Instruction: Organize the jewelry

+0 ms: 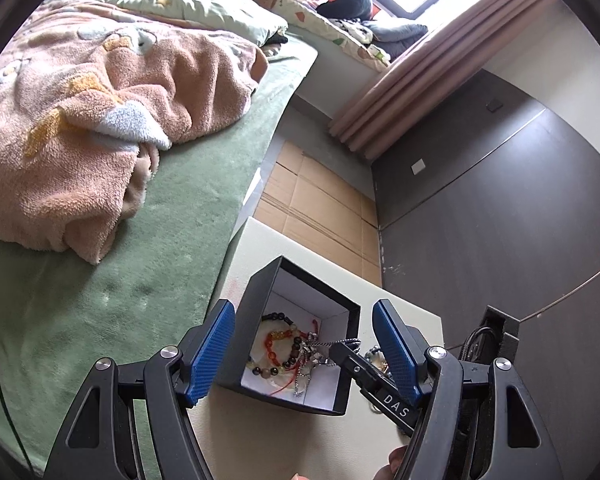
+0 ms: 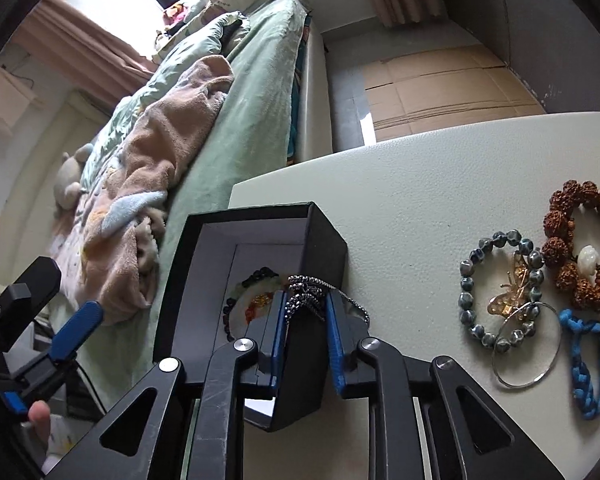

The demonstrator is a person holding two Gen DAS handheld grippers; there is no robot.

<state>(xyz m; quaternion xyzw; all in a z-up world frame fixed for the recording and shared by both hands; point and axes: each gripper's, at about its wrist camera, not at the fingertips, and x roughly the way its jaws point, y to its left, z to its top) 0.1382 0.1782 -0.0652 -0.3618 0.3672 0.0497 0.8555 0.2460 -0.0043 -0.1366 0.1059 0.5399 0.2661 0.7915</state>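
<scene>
one black square cardboard box [image 1: 300, 344] with a white lining sits open on the cream leather-textured counter [image 2: 420, 184] beside the green-covered bed [image 1: 120, 280], holding several beaded bracelets [image 1: 276, 348] in a tangle i cannot count. the right tongs [image 2: 306, 312] are nearly closed on one dark silver metal chain necklace [image 2: 308, 294] above the box's rim, while the left tongs [image 1: 304, 344] stand wide apart around the box, gripping nothing. only the right wrist view shows the counter's four loose bracelets, one grey-blue stone bracelet [image 2: 470, 276], one brown rudraksha-seed bracelet [image 2: 564, 212], one thin silver bangle [image 2: 528, 368] and one blue braided cord bracelet [image 2: 584, 380], plus one gold butterfly clip [image 2: 508, 296].
</scene>
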